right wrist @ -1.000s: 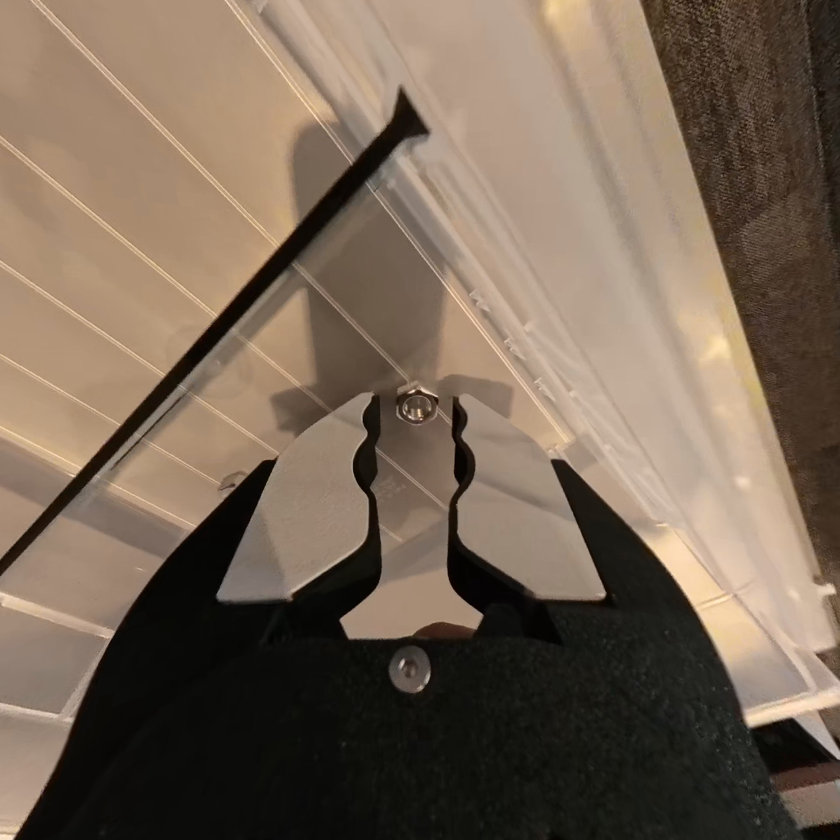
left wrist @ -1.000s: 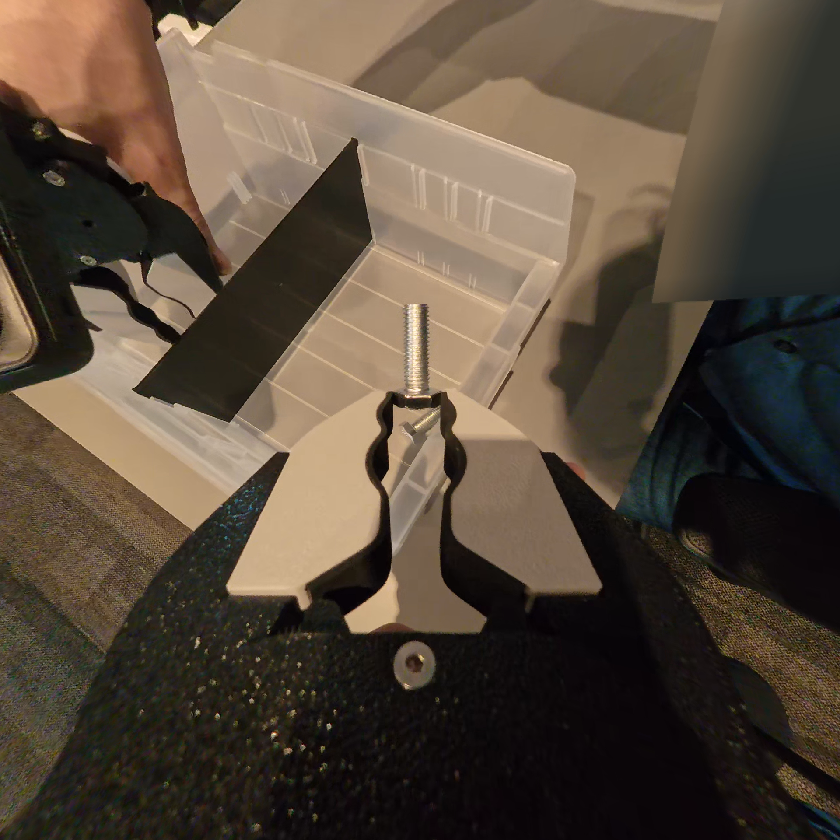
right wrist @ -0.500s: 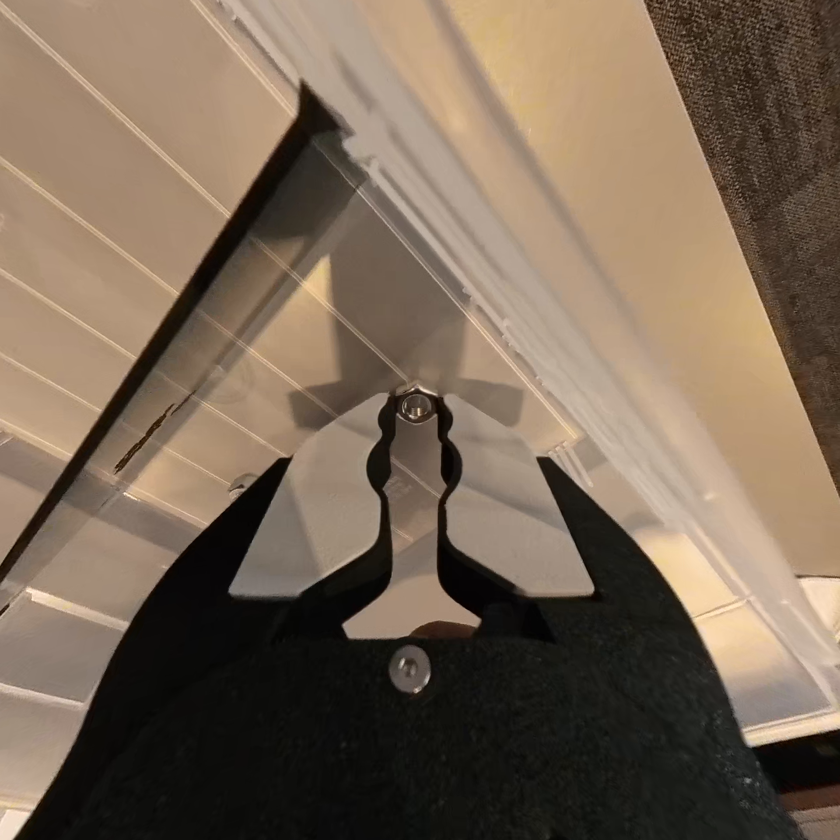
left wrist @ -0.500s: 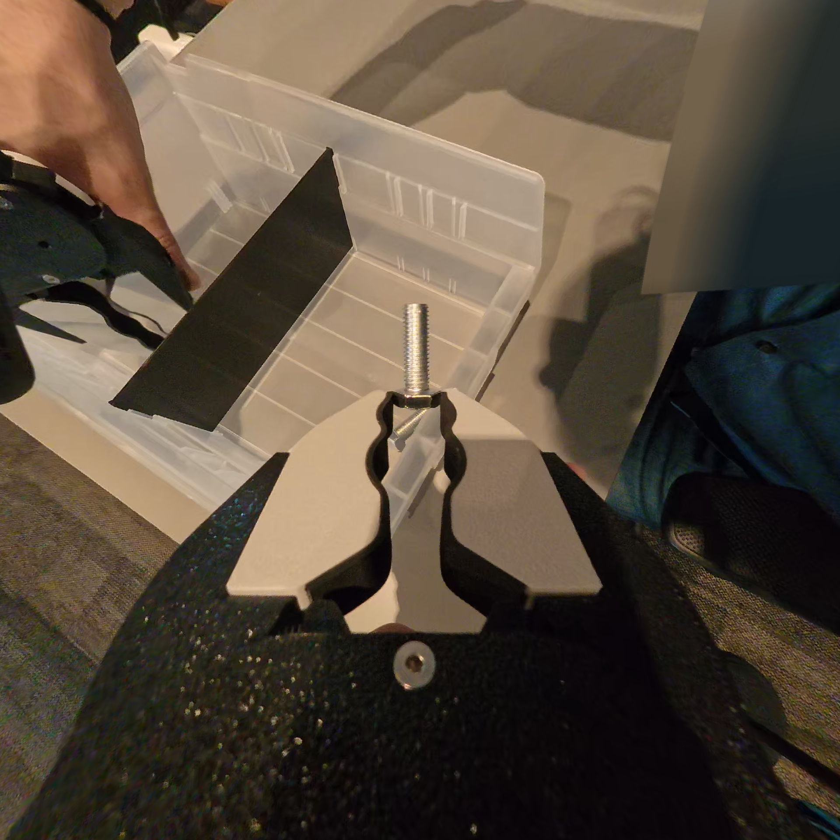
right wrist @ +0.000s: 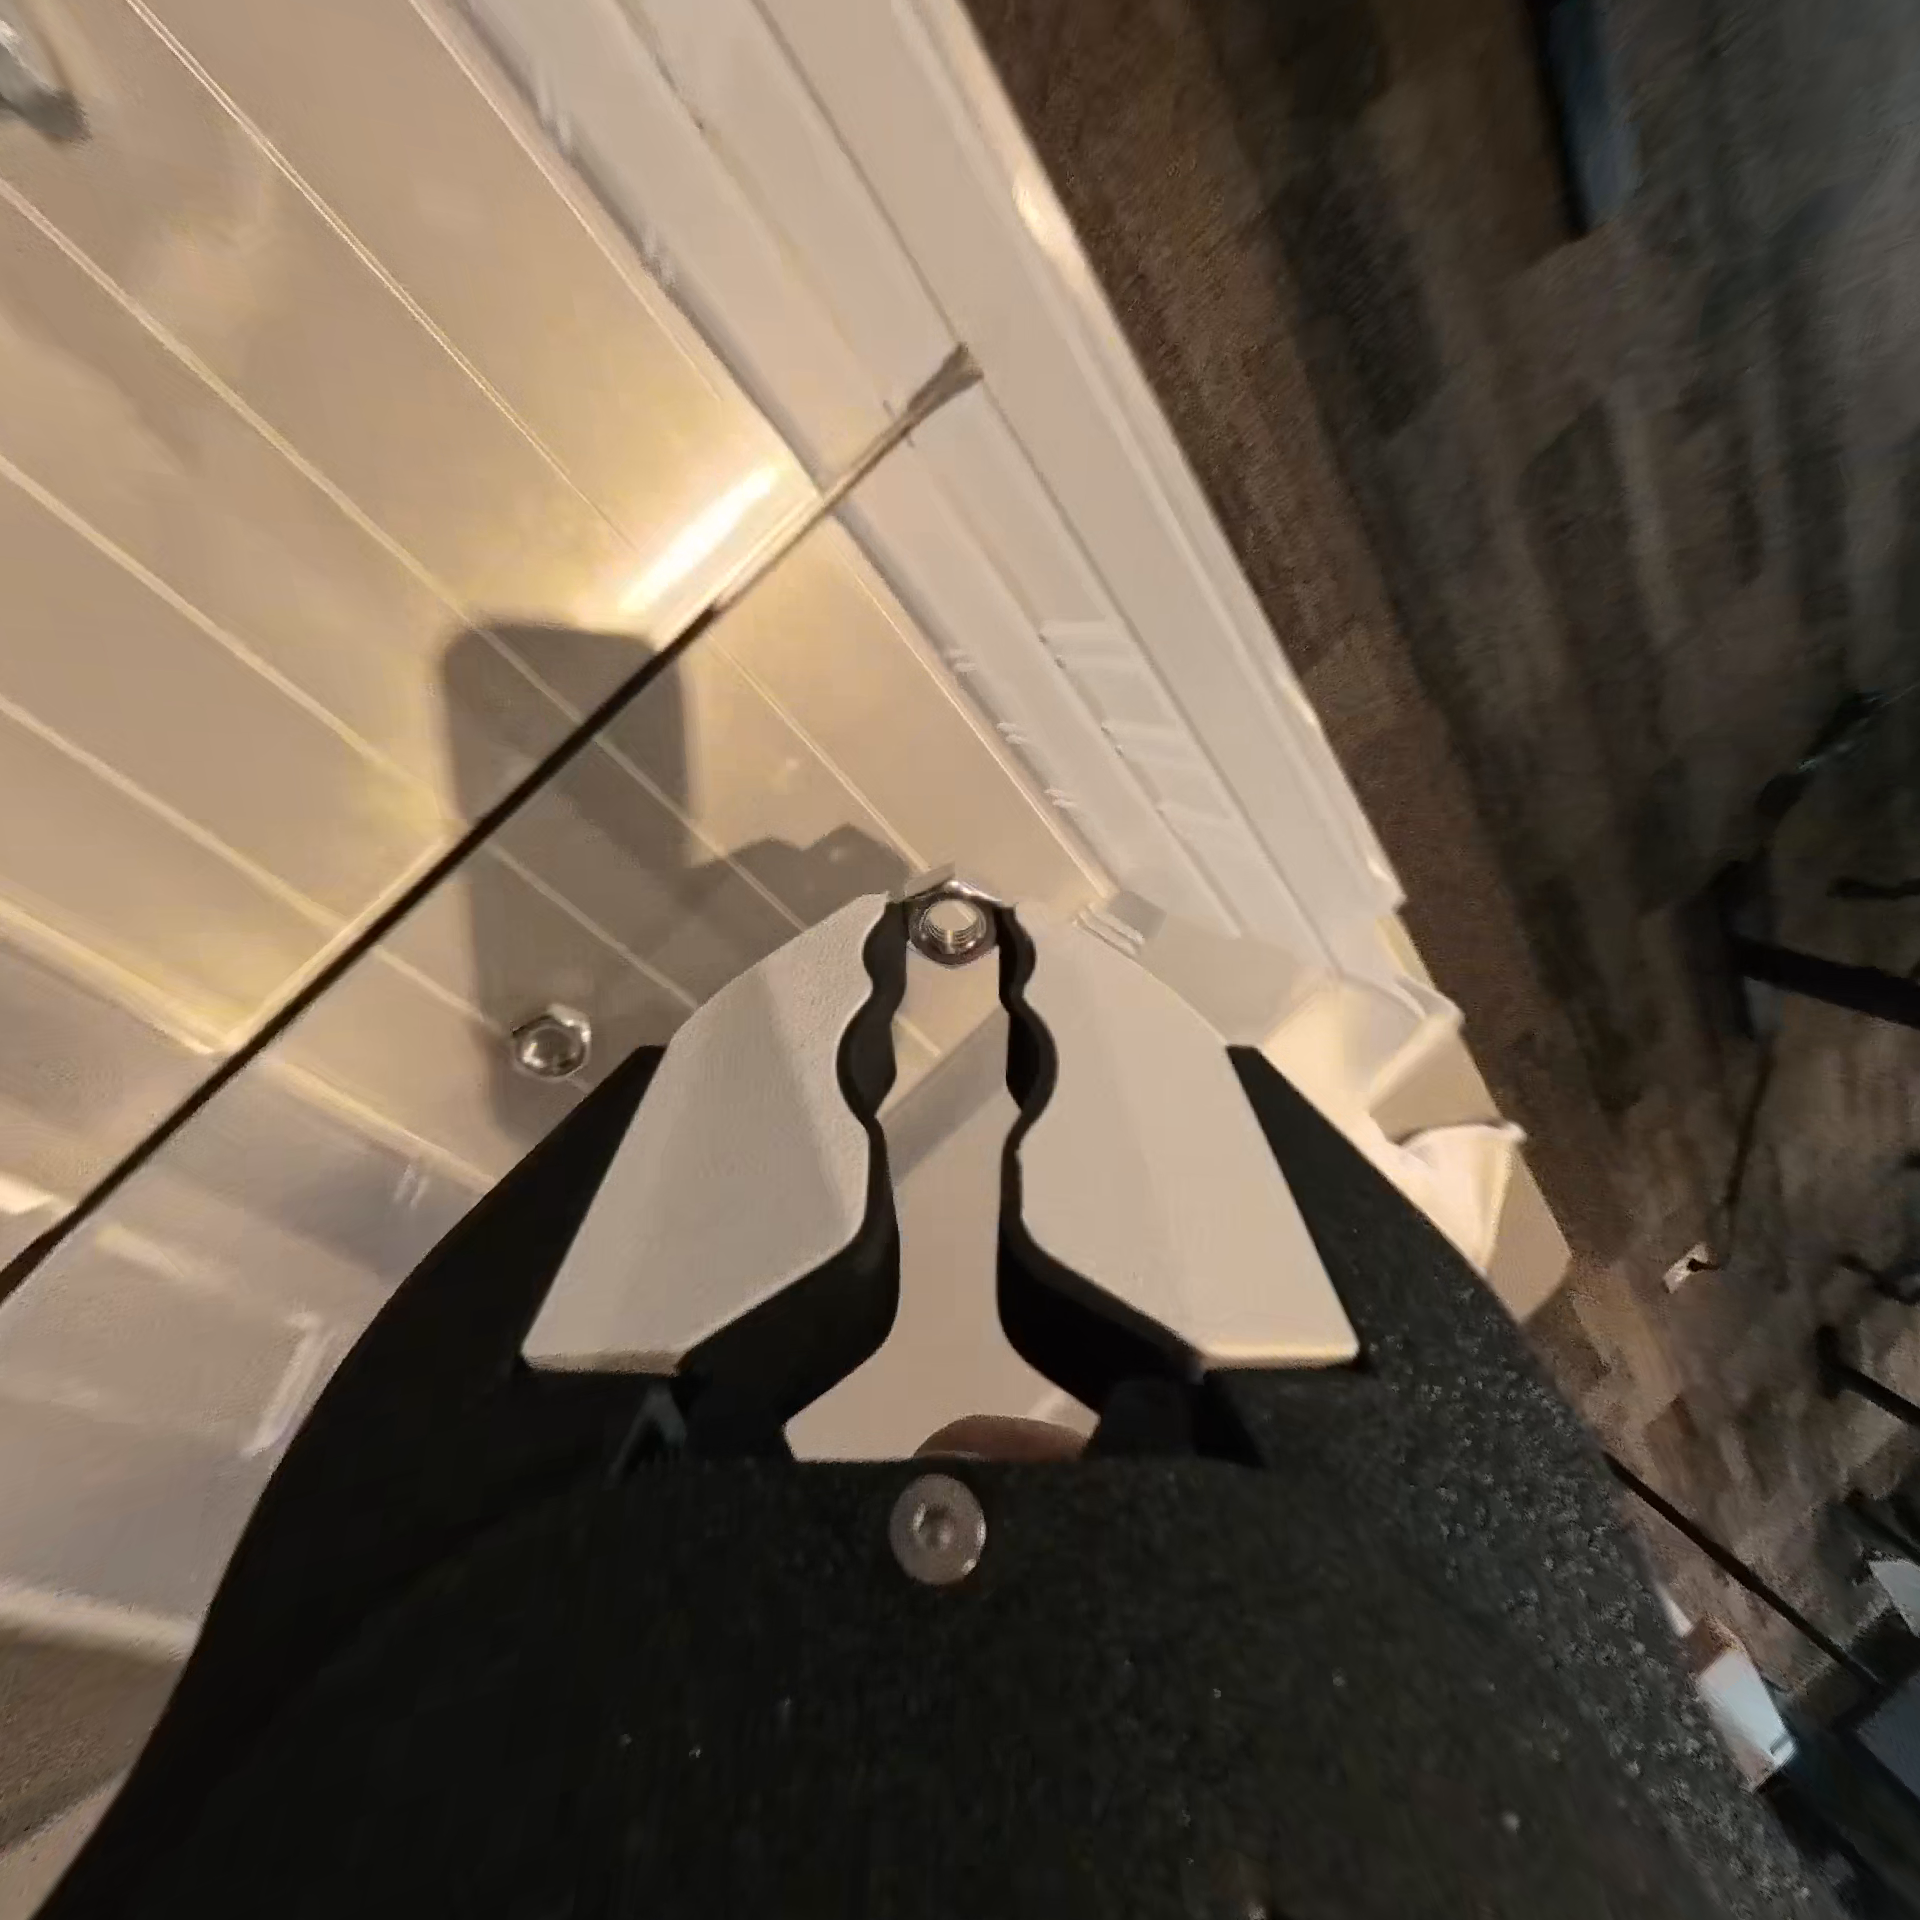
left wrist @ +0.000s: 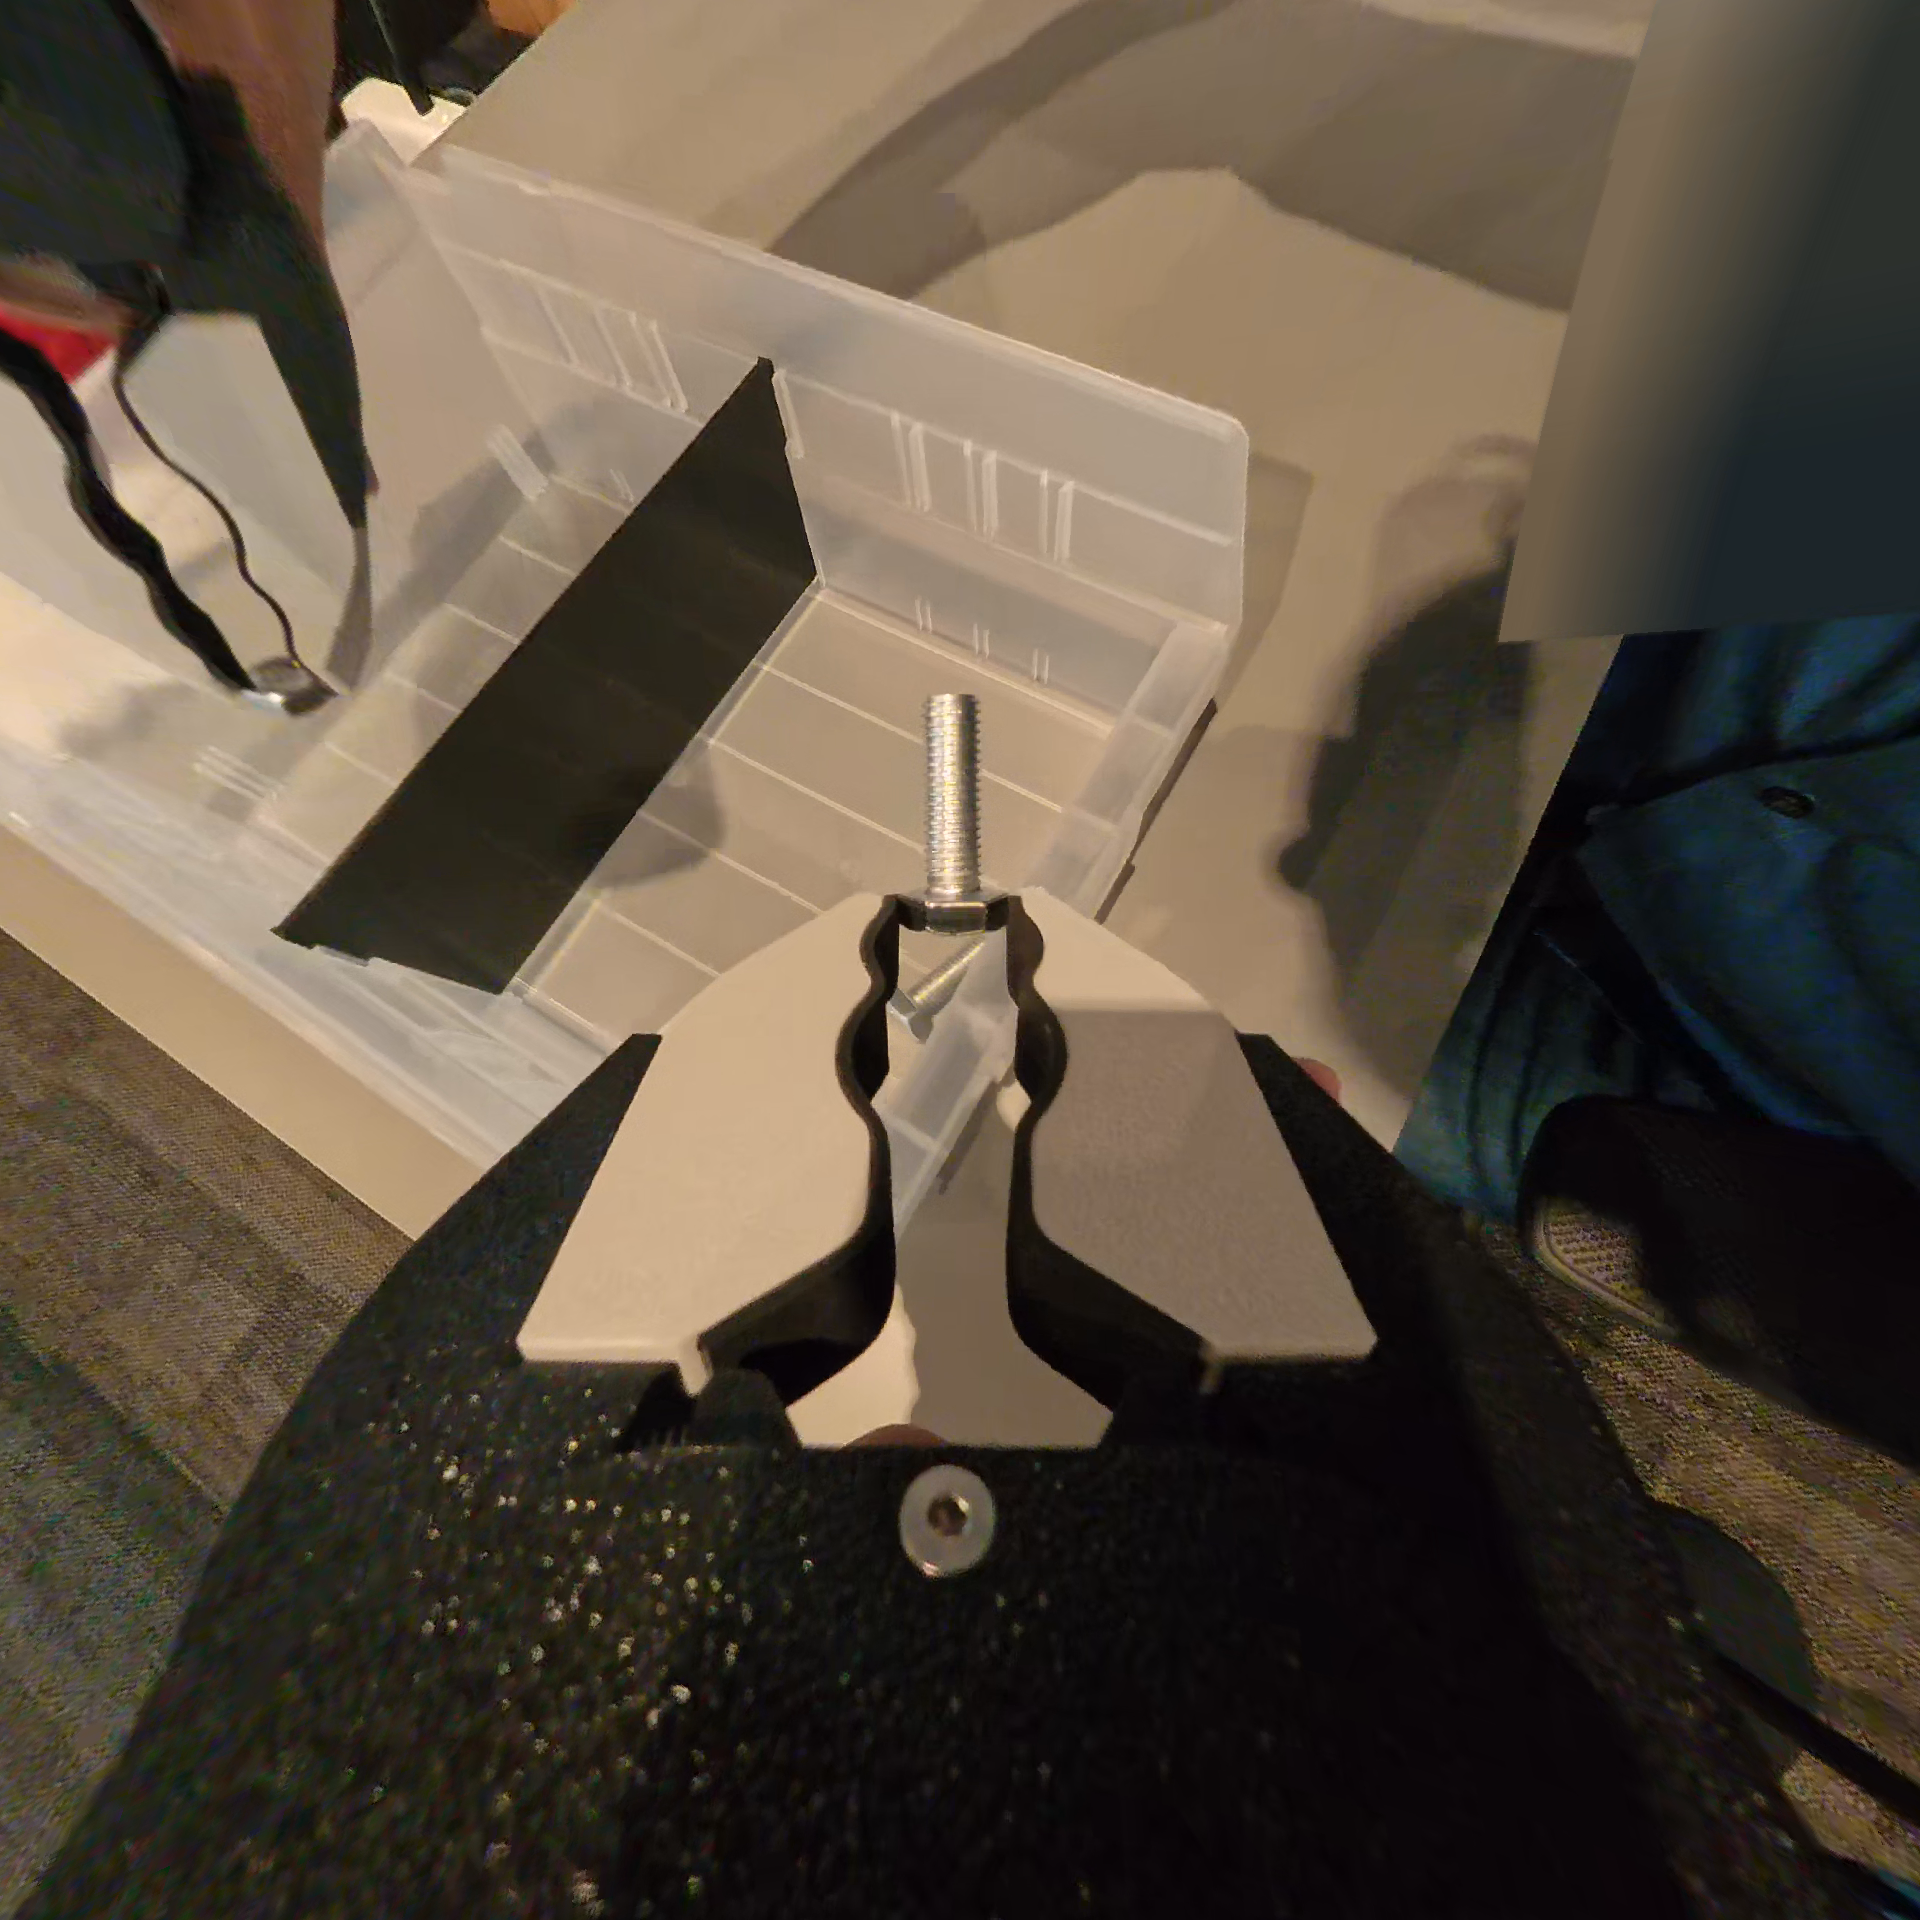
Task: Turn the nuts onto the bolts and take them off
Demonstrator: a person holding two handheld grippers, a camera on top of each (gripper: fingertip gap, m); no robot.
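My left gripper (left wrist: 951, 914) pinches bolt (left wrist: 953, 795) upright by its head; right gripper (right wrist: 948, 928) pinches nut (right wrist: 950, 928). Next: carry nut from 9 o'clock, align on thread tip.

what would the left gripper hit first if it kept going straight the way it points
Probably the far wall of the clear plastic bin, beyond the bolt that the left gripper holds by its head. Depth is unclear; it might pass over the rim.
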